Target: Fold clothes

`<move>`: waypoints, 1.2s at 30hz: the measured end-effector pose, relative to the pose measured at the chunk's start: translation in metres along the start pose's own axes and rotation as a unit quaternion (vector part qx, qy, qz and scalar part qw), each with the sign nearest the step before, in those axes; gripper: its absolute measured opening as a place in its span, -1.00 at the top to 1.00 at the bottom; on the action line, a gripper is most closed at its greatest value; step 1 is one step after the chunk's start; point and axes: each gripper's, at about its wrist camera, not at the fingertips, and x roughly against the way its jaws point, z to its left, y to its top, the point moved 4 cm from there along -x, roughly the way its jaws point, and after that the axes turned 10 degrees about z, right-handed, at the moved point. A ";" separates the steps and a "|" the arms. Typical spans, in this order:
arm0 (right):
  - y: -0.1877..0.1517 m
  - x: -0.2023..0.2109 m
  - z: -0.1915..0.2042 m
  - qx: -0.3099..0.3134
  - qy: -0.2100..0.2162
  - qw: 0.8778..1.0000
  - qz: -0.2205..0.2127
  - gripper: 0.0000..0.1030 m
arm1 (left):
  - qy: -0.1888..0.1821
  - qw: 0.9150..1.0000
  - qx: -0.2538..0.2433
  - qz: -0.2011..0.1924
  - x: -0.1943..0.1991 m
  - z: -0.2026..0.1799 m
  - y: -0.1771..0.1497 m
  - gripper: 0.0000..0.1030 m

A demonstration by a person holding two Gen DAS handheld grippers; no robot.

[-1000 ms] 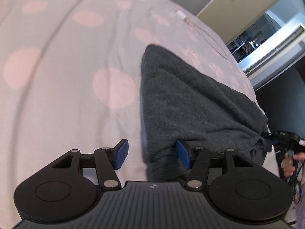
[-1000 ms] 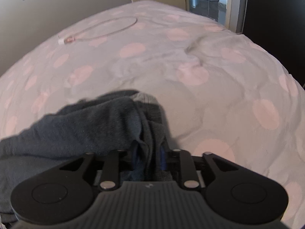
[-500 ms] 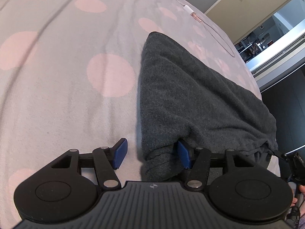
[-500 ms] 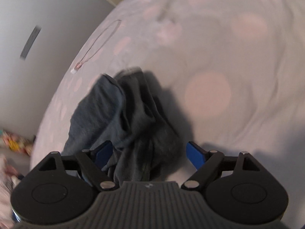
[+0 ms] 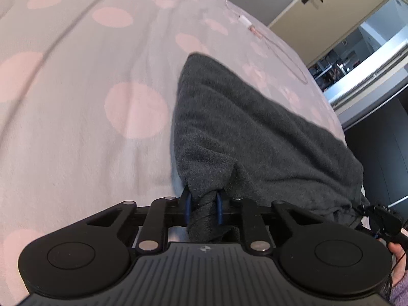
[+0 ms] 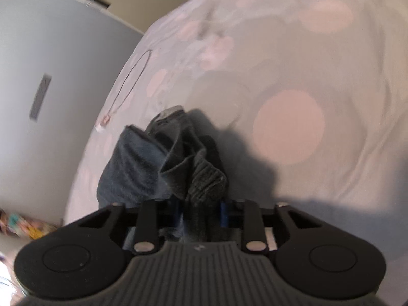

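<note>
Two grippers, both clamped on the same dark grey garment (image 5: 250, 132), which lies on a bed w/ a pale grey sheet (image 5: 76, 127) printed w/ pink dots.

Left wrist view: bare sheet fills the left side, a long crease running diagonally across it. Centre-right, the garment spreads out flat-ish, fuzzy fleece texture, one corner pointing away toward the far edge of the bed. Left gripper (image 5: 203, 209) has its blue pads drawn together on a bunched near corner of the fabric; a twist of cloth passes between the pads and hangs back toward the camera. Beyond the garment, a thin white cable (image 5: 278, 48) w/ a small plug lies on the sheet, apart from the fabric. Far right: a cream door (image 5: 331, 15) and an open doorway. Bottom right edge, the other gripper's black body and part of a hand (image 5: 397, 252) show, just beside the garment's right end.

Right wrist view (blurred): grey wall on the left, the cable loop (image 6: 132, 84) on the sheet near the bed edge. Centre, the garment (image 6: 142, 163) is heaped in folds, ribbed cuff or hem nearest the tool. Right gripper (image 6: 202, 210) has its jaws closed on that ribbed part, fabric squeezed between the blue pads. Right of it, the garment's shadow falls on the dotted sheet (image 6: 331, 102).
</note>
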 end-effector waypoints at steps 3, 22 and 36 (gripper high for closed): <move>-0.004 0.012 0.023 0.026 -0.022 0.999 -0.008 0.53 | -0.005 1.000 0.004 -0.010 0.020 -0.002 0.010 0.64; -0.189 0.050 0.137 0.055 -0.003 0.989 0.135 0.54 | 0.117 0.990 0.059 -0.057 0.263 0.116 -0.036 0.66; -0.329 0.067 0.115 0.110 -0.097 0.972 0.182 0.53 | 0.227 0.969 0.090 0.025 0.266 0.189 -0.148 0.65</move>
